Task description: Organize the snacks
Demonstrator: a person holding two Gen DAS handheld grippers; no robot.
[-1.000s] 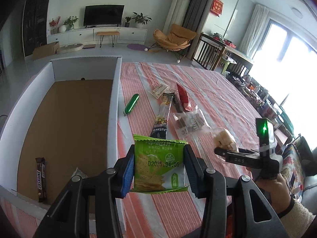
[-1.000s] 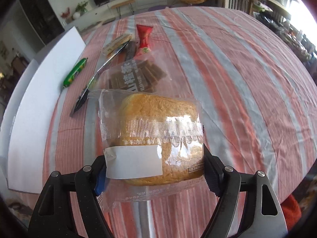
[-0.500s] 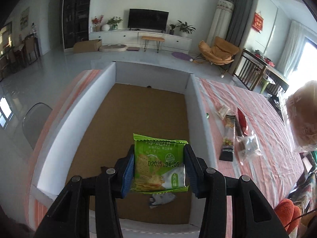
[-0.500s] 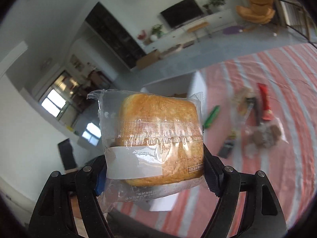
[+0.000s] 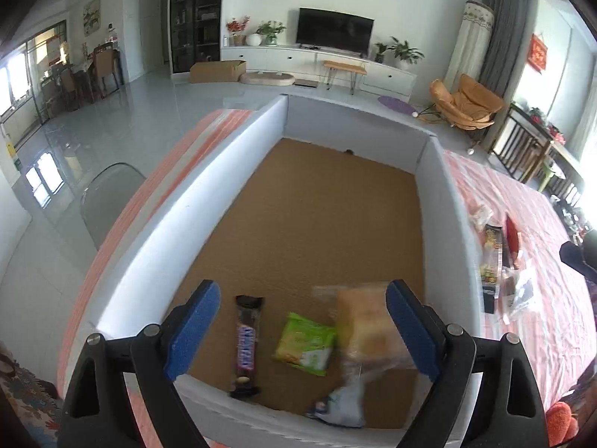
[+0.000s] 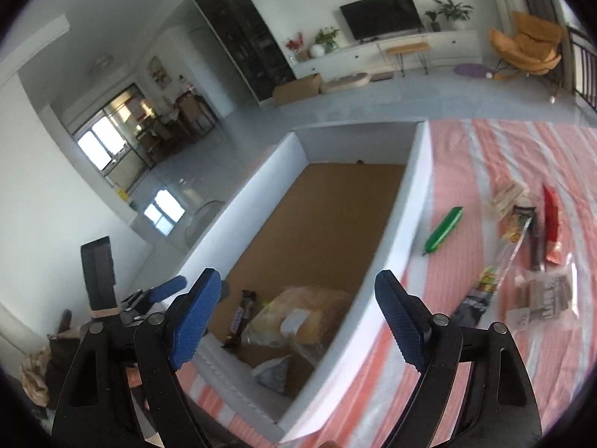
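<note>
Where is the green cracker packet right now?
The green cracker packet lies inside the white box, near its front end, between the chocolate bar and the wrapped bread.

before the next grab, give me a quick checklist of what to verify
1. Left gripper empty, jaws opening: ok
2. Right gripper empty, jaws opening: ok
3. Cracker pack inside the box: ok
4. Bread inside the box: ok, though blurred, perhaps not yet settled
5. Snacks left on the striped cloth, such as the green stick and red packet: not ok, not yet boxed
6. Bread overlapping the cracker pack: cannot tell
</note>
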